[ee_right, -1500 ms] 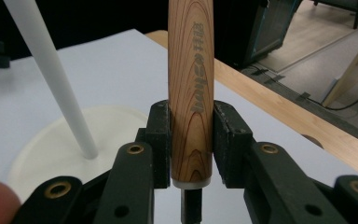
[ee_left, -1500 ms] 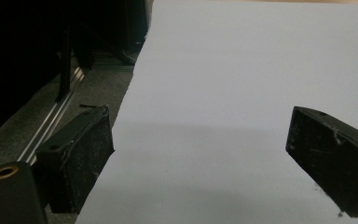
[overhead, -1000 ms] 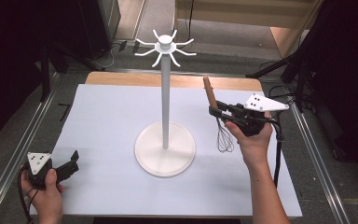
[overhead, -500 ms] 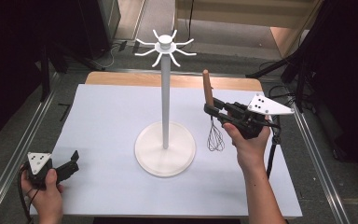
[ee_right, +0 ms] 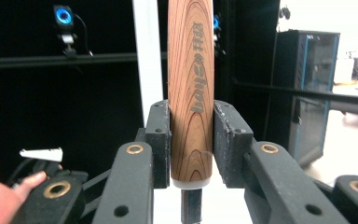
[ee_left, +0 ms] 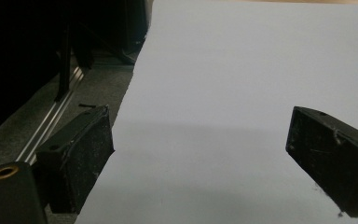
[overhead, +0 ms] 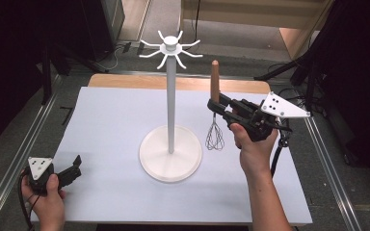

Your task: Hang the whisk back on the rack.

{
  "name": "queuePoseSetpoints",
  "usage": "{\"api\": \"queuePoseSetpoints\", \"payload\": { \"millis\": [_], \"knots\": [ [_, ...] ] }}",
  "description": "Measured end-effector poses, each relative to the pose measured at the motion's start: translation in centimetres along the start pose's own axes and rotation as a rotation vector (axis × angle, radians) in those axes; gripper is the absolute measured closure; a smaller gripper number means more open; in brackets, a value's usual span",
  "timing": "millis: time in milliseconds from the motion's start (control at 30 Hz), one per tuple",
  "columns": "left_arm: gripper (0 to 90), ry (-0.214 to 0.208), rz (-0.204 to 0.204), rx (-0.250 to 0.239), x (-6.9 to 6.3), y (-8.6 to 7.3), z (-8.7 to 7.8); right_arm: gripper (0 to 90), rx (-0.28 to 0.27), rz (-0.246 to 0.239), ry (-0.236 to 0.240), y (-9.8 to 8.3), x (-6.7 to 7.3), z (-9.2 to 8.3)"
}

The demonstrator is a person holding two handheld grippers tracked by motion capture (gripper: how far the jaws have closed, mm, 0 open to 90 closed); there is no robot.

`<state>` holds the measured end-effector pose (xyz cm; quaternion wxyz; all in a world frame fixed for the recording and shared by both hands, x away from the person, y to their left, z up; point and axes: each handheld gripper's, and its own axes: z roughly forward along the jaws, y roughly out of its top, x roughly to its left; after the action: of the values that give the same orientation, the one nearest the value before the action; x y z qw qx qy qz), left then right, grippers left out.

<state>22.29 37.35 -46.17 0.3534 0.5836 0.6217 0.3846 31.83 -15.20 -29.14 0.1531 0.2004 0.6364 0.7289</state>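
Whisk (overhead: 215, 122) upright in right claw (overhead: 215, 104); handle top cropped.

The claw (ee_right: 191, 140) grips the upright wooden handle (ee_right: 190, 84).

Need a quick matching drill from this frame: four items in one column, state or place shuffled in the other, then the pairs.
Items:
1. whisk
2. stand
3. left gripper
4. right gripper

States:
A. open, low at the table's near left corner
B. white, upright mid-table, hooks on top
C. held upright, wooden handle up, wires down
D. shut on a wooden handle

Pairs: 1-C, 2-B, 3-A, 4-D
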Motion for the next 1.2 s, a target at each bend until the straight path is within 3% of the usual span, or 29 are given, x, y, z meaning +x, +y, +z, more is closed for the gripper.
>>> {"api": "queuePoseSetpoints", "payload": {
  "millis": [333, 733, 1067, 1200],
  "knots": [
    [7.9, -0.001, 0.0, 0.001, 0.0, 0.0, 0.0, 71.1, -0.055, -0.009, 0.011, 1.6, 0.9, 1.1],
    [7.9, -0.002, 0.0, 0.002, 0.0, 0.0, 0.0, 71.1, -0.077, -0.003, 0.027, 1.8, 1.0, 2.2],
    [7.9, -0.001, 0.0, 0.002, 0.0, 0.0, 0.0, 71.1, -0.073, 0.003, 0.042, 2.1, 1.3, 2.8],
    [7.9, -0.003, 0.002, 0.005, 0.0, 0.0, 0.0, 71.1, -0.061, -0.017, 0.028, 2.2, 1.5, 3.1]
  ]
}}
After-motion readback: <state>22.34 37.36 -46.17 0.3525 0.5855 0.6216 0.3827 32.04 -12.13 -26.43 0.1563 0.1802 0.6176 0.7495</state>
